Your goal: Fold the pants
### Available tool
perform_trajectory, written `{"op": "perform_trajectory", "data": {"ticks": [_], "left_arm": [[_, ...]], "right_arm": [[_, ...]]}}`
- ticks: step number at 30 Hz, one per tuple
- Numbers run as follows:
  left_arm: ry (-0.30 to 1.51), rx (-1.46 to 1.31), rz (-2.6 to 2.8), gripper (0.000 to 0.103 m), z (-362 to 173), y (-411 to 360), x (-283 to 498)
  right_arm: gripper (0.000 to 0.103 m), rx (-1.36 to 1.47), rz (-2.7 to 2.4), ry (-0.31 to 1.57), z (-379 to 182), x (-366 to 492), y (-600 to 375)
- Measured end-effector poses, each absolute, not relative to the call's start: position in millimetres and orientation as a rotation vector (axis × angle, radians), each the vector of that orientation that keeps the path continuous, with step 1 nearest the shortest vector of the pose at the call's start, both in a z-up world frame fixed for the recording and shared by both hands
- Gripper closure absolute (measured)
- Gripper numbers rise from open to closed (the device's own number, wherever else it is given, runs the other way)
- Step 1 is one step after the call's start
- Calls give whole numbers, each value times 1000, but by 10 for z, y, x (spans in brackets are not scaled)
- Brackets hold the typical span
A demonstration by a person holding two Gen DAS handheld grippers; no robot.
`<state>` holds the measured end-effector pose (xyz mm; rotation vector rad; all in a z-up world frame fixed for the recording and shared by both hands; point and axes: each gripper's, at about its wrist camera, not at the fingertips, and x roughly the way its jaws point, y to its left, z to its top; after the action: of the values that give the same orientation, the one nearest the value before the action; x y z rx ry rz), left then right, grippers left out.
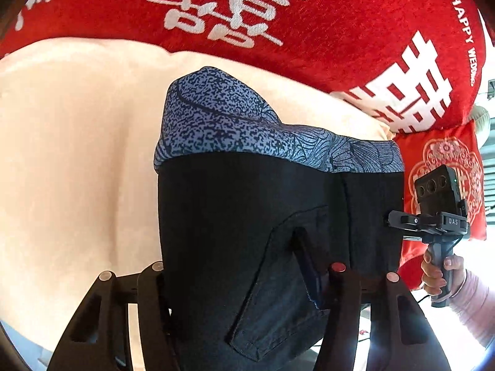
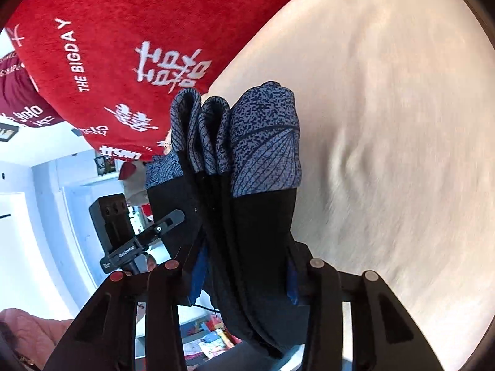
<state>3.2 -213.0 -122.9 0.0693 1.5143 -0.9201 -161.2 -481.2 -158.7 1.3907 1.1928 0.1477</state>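
The pants [image 1: 247, 216] are black with blue patterned cuffs [image 1: 222, 114]. They hang lifted over a cream bed sheet [image 1: 68, 154]. My left gripper [image 1: 244, 275] is shut on the pants' black fabric beside a back pocket. The right gripper [image 1: 399, 219] shows in the left wrist view at the pants' right edge, held by a hand. In the right wrist view my right gripper [image 2: 244, 266] is shut on a bunched, folded stack of the pants [image 2: 247, 232], with the cuffs [image 2: 263, 142] pointing away. The left gripper [image 2: 167, 222] shows at the left there.
A red blanket with white characters [image 1: 309, 31] lies at the far side of the bed; it also shows in the right wrist view [image 2: 123, 46]. A red cushion [image 1: 442, 179] sits at the right. White room walls and floor clutter [image 2: 213, 340] lie beyond the bed edge.
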Motion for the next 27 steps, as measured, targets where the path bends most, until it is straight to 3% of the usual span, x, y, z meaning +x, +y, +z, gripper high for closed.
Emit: {"op": "perform_trajectory", "data": {"ticks": [7, 8, 9, 11, 13, 14, 15, 18, 24, 27], "left_arm": [[1544, 116, -934, 42, -1597, -1818, -117], [1542, 120, -933, 39, -1671, -1762, -124], [1533, 105, -929, 30, -1748, -1701, -114], [1511, 79, -934, 25, -1776, -1648, -79], [1491, 109, -921, 12, -1802, -1651, -61], [1476, 131, -915, 10, -1808, -1655, -61], [1466, 143, -913, 9, -1809, -1659, -65], [1467, 150, -892, 9, -1789, -1664, -68], [1427, 220, -856, 9, -1686, -1660, -186], [1433, 277, -826, 1, -1686, -1643, -244]], "right_arm": [[58, 1404, 91, 1227, -1696, -1853, -4409], [58, 1390, 75, 1244, -1755, -1871, -4349], [56, 1377, 62, 1251, -1797, -1884, -4307], [54, 1363, 36, 1221, -1828, -1938, -4305], [48, 1346, 9, 1220, -1854, -1952, -4307], [45, 1311, -9, 1239, -1865, -1942, -4296], [39, 1297, -24, 1251, -1876, -1935, -4289], [38, 1288, -69, 1254, -1821, -1917, -4274], [22, 1202, -216, 1334, -1598, -2000, -4162], [21, 1172, -258, 1349, -1500, -2018, -4071]]}}
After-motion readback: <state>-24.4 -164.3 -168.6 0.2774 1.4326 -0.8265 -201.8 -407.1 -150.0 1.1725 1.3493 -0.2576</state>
